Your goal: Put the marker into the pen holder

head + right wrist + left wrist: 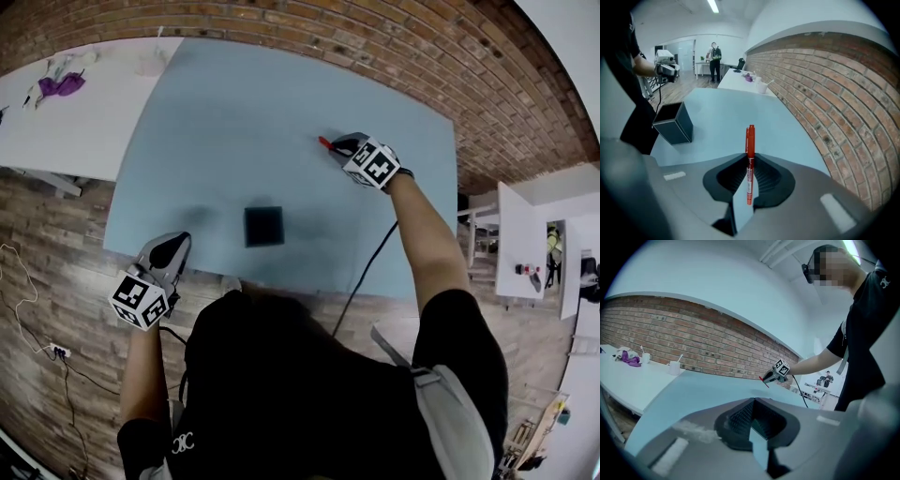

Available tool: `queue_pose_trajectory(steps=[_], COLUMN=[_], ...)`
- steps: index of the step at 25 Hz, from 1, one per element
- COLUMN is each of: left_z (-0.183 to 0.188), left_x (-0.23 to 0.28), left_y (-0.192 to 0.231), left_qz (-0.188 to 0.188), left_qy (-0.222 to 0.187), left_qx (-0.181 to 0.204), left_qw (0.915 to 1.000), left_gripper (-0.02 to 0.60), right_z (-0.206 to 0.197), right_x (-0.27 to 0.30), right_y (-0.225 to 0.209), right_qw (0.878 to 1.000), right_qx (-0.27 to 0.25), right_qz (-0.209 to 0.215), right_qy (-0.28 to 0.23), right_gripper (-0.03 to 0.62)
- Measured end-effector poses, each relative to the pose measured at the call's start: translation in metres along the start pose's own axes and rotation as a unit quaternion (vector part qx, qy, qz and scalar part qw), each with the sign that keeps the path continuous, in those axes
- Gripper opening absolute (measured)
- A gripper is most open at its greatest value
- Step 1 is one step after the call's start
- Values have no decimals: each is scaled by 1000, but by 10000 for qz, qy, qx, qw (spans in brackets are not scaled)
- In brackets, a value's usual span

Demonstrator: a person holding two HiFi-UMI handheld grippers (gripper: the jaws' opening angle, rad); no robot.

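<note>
Marker clamped upright in right gripper above blue table, pen holder well apart, left gripper closed, empty.

We see a pale blue rectangular tabletop spreading beneath the right gripper and ahead of the left gripper. Just beyond the right gripper runs a red brick wall. Ahead and well to the left of the left gripper stands a long white table bearing a crumpled purple cloth and a white cup. A thin black cable trails back from the right gripper. Behind the left gripper, on the wood-plank floor, lies a white power strip.
</note>
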State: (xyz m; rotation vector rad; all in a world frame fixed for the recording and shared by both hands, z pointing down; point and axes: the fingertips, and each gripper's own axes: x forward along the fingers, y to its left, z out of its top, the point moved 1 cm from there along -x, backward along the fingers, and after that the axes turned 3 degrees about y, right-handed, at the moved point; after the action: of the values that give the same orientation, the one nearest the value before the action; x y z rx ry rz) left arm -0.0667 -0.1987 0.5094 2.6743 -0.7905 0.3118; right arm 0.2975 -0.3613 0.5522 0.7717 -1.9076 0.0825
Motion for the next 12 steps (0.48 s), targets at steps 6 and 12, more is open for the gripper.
queue_pose_trajectory(steps=[6,12], left_z=[9,14], left_x=[10,22], left_y=[-8,-18], left_qz=[-184,-297], left_qy=[-2,-14], left_qx=[145,230], left_qw=[9997,9993], left_gripper=[5,5], right_z=[19,40], right_x=[-36,-77], right_y=[17,28], right_qw=[9956,9800], right_qx=[405,798], right_qz=[-114,-348], right_qy=[-832,-1790], right_gripper=[49,49])
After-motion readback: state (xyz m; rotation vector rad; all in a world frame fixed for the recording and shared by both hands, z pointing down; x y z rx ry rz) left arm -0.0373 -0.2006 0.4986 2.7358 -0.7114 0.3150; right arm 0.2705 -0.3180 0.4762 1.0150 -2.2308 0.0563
